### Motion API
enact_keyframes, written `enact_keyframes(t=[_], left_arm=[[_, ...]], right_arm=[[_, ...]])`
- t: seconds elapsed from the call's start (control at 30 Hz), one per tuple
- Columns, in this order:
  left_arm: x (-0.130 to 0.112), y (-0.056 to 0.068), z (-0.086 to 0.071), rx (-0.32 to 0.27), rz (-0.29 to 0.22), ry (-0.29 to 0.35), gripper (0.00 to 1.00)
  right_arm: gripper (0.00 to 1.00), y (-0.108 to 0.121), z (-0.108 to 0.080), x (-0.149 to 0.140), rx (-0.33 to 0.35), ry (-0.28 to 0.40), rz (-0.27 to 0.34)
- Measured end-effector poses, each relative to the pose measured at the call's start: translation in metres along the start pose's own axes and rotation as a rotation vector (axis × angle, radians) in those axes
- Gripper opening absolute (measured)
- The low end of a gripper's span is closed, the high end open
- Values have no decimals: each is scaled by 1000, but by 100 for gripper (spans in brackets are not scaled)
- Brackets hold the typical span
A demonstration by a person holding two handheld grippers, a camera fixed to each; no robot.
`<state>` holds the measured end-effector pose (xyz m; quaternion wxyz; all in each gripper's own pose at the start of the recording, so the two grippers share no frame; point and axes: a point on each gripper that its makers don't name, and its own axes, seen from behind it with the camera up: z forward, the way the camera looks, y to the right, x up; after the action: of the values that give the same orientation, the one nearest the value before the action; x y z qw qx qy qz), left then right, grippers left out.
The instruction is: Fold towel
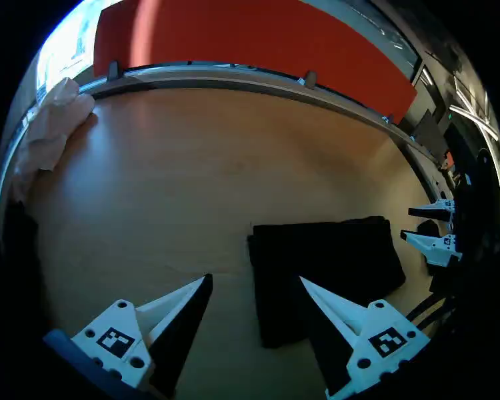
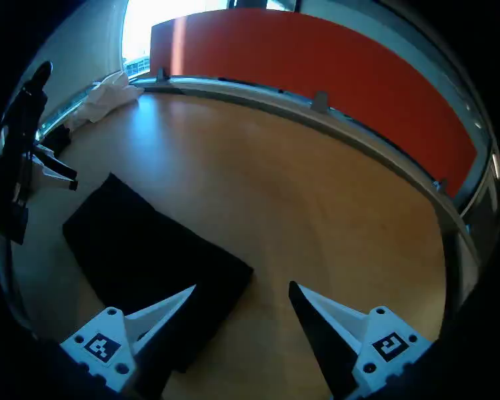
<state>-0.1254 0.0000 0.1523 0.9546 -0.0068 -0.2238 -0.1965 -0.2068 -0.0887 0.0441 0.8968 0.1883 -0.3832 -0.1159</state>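
The black towel (image 1: 327, 263) lies flat on the wooden table (image 1: 183, 187) as a compact rectangle, in front of and between the two grippers. The left gripper (image 1: 255, 280) has its fingers spread wide with nothing in them, one tip reaching over the towel's near corner. The right gripper (image 2: 243, 287) is likewise released and empty, one of its fingers over the towel's opposite end. Judging by the tidy outline, the cloth looks already doubled at least once, so this reads as a pause between folds — or the close of the job, which cannot be settled from here. If another fold is due, the next move calls for each gripper to drop to an edge on the same side, pinch through every layer, and carry that edge across evenly so the corners meet. The towel is so dark that its creases, layers and hems are lost — how many times it is folded cannot be told. Its near edge is cut off behind the fingers in both views, and whether the tips touch the fabric or hang above it is unclear. A pale cloth (image 1: 53, 127) sits crumpled at the table's far corner near an orange panel (image 1: 250, 40), well apart from the work.
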Motion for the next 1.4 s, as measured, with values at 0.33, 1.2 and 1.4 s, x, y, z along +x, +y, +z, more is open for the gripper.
enact_keyframes(t=[0.33, 1.2, 1.4], left_arm=[[-11, 2, -10, 8, -1, 7, 85], [-72, -1, -48, 83, -5, 18, 86], [-80, -1, -55, 97, -7, 23, 85]], right_arm=[[98, -11, -11, -11, 16, 3, 0], [97, -43, -40, -54, 99, -16, -59], [95, -50, -39, -61, 138, -25, -87]])
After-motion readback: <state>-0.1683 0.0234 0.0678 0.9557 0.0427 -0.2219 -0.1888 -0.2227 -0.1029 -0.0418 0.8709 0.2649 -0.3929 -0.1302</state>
